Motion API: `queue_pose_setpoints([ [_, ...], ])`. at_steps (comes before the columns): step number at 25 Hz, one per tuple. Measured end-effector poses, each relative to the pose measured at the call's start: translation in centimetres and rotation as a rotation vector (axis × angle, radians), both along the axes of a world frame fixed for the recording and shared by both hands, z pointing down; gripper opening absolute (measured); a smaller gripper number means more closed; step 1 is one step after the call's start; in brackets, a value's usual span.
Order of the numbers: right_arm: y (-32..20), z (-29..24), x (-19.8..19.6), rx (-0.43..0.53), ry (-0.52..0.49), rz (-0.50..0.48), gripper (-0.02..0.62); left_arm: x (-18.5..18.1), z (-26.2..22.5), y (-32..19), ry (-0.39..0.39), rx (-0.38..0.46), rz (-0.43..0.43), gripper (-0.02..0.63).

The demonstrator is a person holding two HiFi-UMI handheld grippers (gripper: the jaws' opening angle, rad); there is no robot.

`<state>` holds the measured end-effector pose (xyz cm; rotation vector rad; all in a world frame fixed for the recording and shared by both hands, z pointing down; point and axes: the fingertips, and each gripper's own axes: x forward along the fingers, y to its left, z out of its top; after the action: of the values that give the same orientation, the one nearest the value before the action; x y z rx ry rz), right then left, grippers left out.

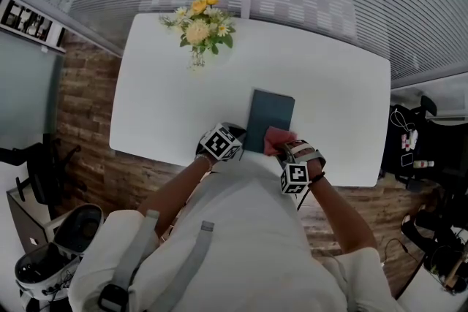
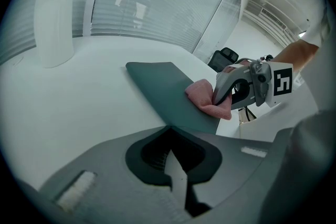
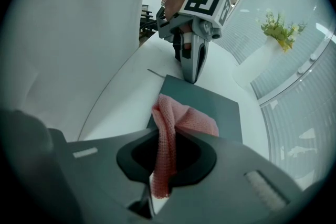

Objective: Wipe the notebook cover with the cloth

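A dark teal notebook (image 1: 270,113) lies flat near the front edge of the white table (image 1: 168,106). My right gripper (image 3: 167,136) is shut on a pink cloth (image 3: 181,120), which hangs through the jaws and rests bunched on the notebook's near end (image 3: 215,105). The left gripper view shows the cloth (image 2: 206,97) pressed on the cover (image 2: 163,86) under the right gripper (image 2: 223,94). My left gripper (image 2: 169,128) is shut with nothing between its jaws, its tip at the notebook's edge. From the right gripper view, the left gripper (image 3: 190,77) stands at the notebook's far corner.
A vase of yellow and white flowers (image 1: 199,24) stands at the table's far left side. The person's torso (image 1: 227,237) is close against the front edge. Chairs and bags (image 1: 413,146) stand on the floor to the right.
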<state>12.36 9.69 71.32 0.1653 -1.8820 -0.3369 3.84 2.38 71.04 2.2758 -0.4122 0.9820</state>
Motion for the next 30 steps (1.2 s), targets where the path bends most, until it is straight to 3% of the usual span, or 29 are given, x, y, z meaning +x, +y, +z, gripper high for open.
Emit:
queue_pose_setpoints([
  [17, 1.7, 0.3, -0.4, -0.057, -0.009, -0.005, 0.026, 0.0, 0.3, 0.0, 0.000, 0.000, -0.001, 0.000],
  [21, 1.1, -0.7, -0.3, -0.119, -0.087, 0.100, 0.026, 0.0, 0.2, -0.2, 0.007, 0.000, -0.004, 0.002],
  [26, -1.2, -4.0, -0.4, -0.110, -0.227, 0.275, 0.027, 0.0, -1.6, -0.9, 0.041, 0.041, -0.058, 0.003],
  [30, -3.5, -8.0, -0.3, -0.084, -0.367, 0.433, 0.028, 0.7, -5.4, -2.2, 0.111, 0.105, -0.107, 0.002],
])
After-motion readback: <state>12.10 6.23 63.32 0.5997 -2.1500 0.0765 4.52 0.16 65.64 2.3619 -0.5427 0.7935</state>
